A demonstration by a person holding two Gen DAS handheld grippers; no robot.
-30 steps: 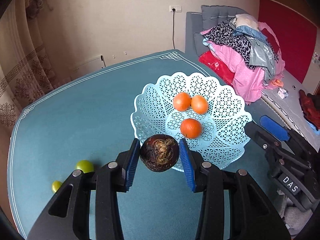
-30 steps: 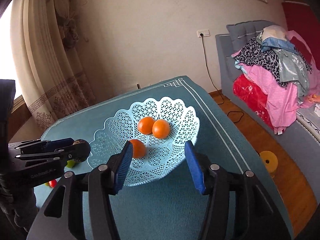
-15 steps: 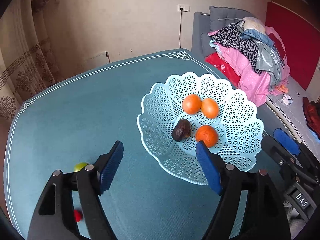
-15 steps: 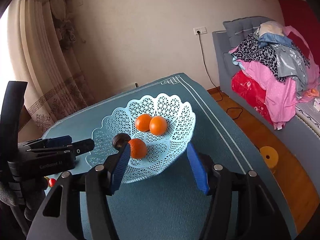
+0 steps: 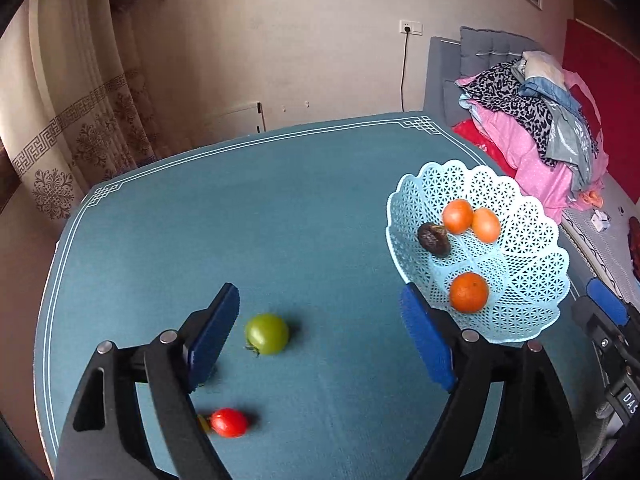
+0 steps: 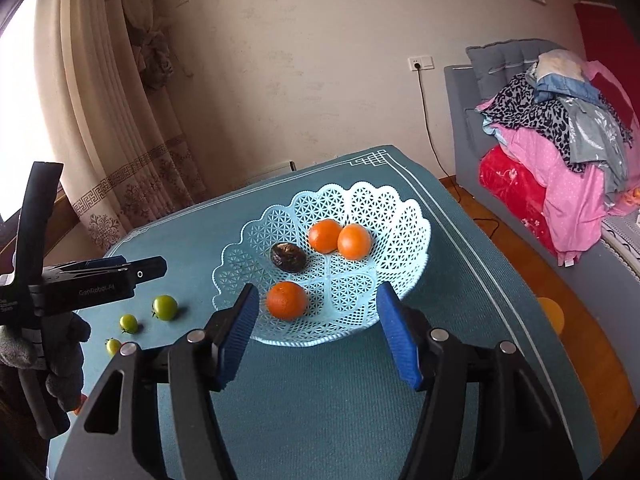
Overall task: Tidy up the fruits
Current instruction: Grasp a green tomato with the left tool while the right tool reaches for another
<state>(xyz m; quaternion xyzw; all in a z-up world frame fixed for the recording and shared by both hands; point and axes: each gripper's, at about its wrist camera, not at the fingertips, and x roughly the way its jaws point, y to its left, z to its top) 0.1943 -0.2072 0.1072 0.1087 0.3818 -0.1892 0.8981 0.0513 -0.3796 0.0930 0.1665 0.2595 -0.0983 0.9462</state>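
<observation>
Resting in the lattice basket (image 6: 404,236): three oranges (image 6: 286,300) and one dark wrinkled fruit (image 6: 288,257).
Left gripper (image 5: 320,336) fingers, just opened, stand apart over a green tomato (image 5: 267,333) on the tabletop (image 5: 240,220); right gripper (image 6: 316,330) fingers apart, empty, basket's near rim between them.

Clothes pile (image 5: 536,128) on grey sofa (image 6: 472,92)

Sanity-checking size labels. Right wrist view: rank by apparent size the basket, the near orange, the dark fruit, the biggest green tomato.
1. basket, by far the largest.
2. near orange.
3. dark fruit, slightly smaller than the orange, though it lies farther back, so true size is unsure.
4. biggest green tomato, smallest.
</observation>
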